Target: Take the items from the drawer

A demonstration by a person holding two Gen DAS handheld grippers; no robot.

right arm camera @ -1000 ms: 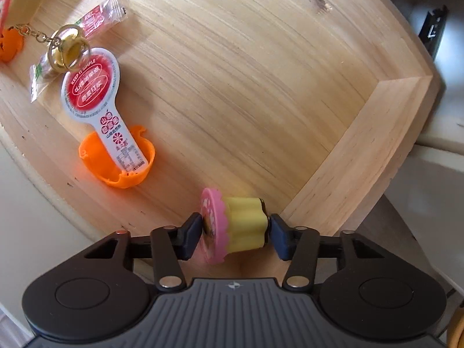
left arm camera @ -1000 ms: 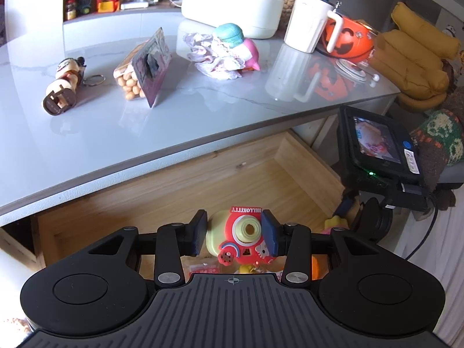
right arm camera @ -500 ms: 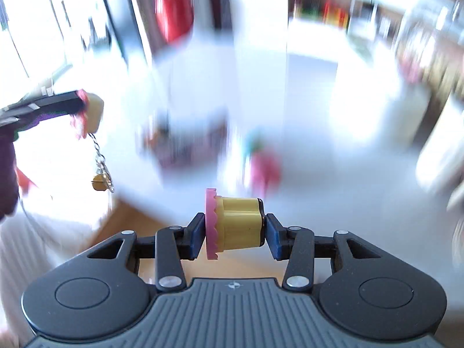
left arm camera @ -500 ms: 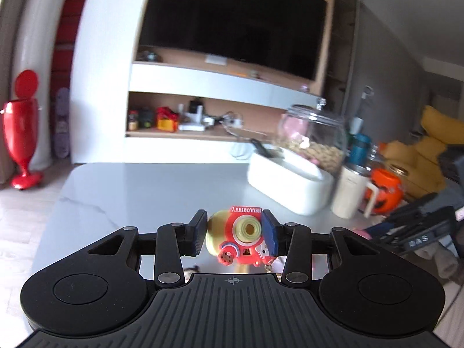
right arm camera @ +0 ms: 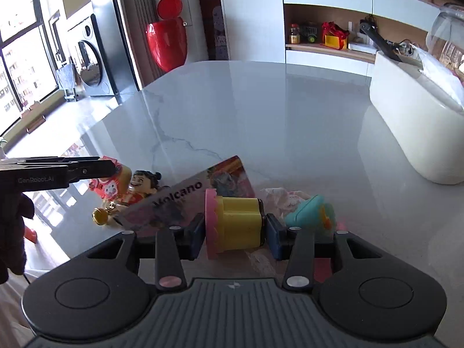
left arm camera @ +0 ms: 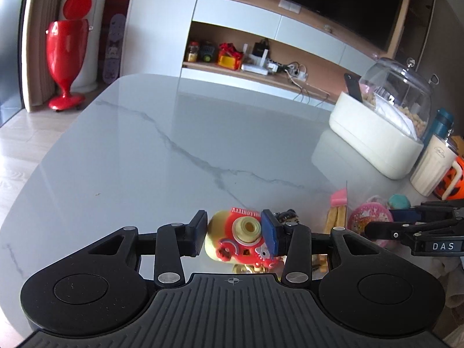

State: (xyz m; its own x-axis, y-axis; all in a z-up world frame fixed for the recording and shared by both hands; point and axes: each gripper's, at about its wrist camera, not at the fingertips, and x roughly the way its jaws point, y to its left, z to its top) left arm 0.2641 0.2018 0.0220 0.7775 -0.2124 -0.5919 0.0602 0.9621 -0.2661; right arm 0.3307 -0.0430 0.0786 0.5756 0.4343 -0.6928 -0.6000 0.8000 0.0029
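My left gripper [left arm camera: 235, 235] is shut on a red and yellow toy camera [left arm camera: 243, 239] with a keychain, held low over the marble tabletop [left arm camera: 162, 156]. In the right wrist view the same toy camera [right arm camera: 111, 184] shows at the far left, its brass bell [right arm camera: 100, 217] hanging below. My right gripper [right arm camera: 234, 232] is shut on a yellow toy cupcake [right arm camera: 239, 226] with a pink frill, also just above the tabletop [right arm camera: 261, 116]. From the left wrist view, the right gripper [left arm camera: 380, 227] comes in from the right edge. The drawer is out of sight.
On the table near the grippers lie a doll figure [right arm camera: 142, 182], a Volcano snack bag [right arm camera: 191, 197], a teal toy [right arm camera: 307, 208] and crumpled cloth. At the right stand a white box [left arm camera: 374, 142], a glass-domed jar, a cream mug [left arm camera: 433, 168] and an orange pumpkin cup.
Both grippers have come up out of the wooden drawer and now hover over the tabletop, each still holding its toy. The drawer has left both views.
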